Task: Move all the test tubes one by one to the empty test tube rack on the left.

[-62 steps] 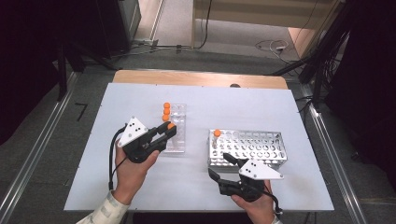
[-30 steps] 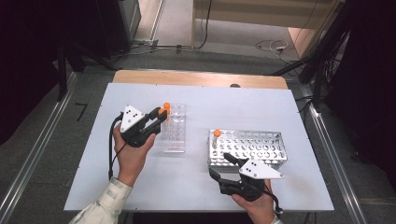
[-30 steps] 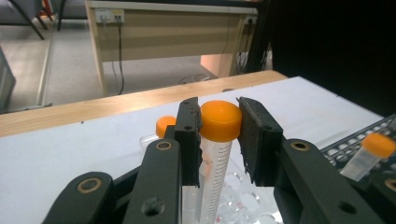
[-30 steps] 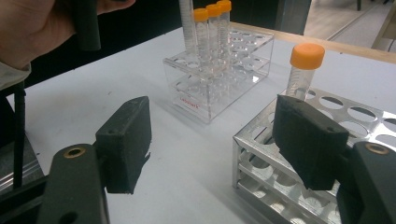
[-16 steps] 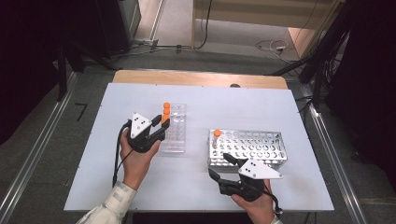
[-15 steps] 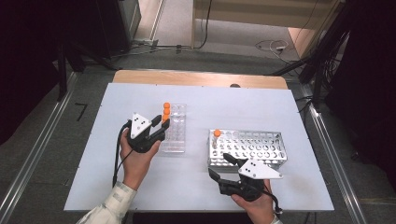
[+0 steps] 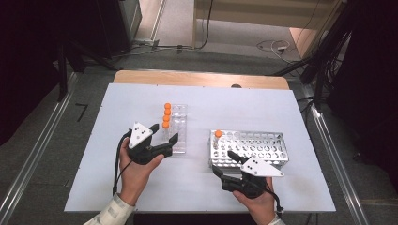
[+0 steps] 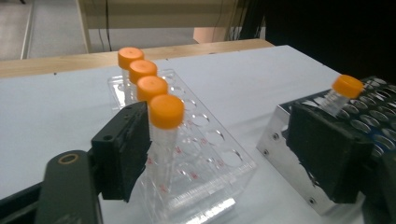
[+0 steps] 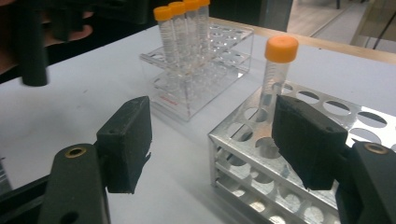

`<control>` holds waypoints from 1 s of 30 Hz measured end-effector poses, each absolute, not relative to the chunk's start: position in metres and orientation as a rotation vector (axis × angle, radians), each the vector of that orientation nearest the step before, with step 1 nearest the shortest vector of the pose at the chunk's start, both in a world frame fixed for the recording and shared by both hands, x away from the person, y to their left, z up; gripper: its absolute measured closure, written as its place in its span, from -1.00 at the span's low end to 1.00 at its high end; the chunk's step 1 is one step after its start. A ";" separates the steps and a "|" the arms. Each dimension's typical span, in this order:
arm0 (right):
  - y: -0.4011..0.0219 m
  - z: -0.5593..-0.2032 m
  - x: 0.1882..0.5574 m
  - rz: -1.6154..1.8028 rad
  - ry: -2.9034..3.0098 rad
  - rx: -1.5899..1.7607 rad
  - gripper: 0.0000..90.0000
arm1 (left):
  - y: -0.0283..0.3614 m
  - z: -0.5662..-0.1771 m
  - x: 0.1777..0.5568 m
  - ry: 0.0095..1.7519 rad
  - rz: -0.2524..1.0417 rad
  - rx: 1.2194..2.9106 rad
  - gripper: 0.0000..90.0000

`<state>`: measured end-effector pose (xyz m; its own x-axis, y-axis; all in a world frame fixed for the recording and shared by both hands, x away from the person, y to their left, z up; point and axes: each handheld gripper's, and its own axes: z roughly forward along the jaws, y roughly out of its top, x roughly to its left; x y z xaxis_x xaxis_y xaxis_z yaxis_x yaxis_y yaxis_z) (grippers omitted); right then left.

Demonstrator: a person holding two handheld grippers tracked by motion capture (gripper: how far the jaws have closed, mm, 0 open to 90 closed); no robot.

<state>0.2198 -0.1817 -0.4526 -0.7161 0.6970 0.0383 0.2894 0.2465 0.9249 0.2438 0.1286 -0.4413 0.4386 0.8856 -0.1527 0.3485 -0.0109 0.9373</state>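
Over on the left, the left gripper (image 7: 165, 137) has just been opening its black jaws, and they now stand wide on either side of the nearest orange-capped clear plastic tube (image 8: 164, 135), with nothing pressing on it. Two seconds back that gripper was carrying a tube over the rack's near end; now the tube stands upright on its own in the near end of the clear acrylic tube rack (image 7: 179, 133). That reads as a drop-off completed: the tube is released and seated, and the hand looks free to pull away.

Count the clear rack: four orange-capped tubes (image 7: 166, 116) in a single file along its left edge, the newest one closest to the person. The rest of its holes are empty.

Moving right, the shiny perforated metal rack (image 7: 263, 145) holds just one orange-capped tube (image 7: 217, 136), leaning slightly in its near-left corner hole. So five tubes in all, two racks.

At the far right, the right gripper (image 7: 224, 165) rests low by the metal rack's near edge, jaws spread wide, gripping nothing. In the right gripper view the lone tube (image 9: 276, 74) rises just beyond its jaw. My guess: that last tube is next to move across.
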 end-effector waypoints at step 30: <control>-0.151 -0.466 0.283 1.257 2.091 1.057 0.51 | 0.121 -0.460 0.212 1.059 0.538 1.616 -0.59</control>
<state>0.2828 -0.1513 -0.4661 -0.5877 0.8090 -0.0105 0.3700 0.2802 0.8857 0.2121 0.1212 -0.4599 0.5014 0.8480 -0.1718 0.3614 -0.0248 0.9321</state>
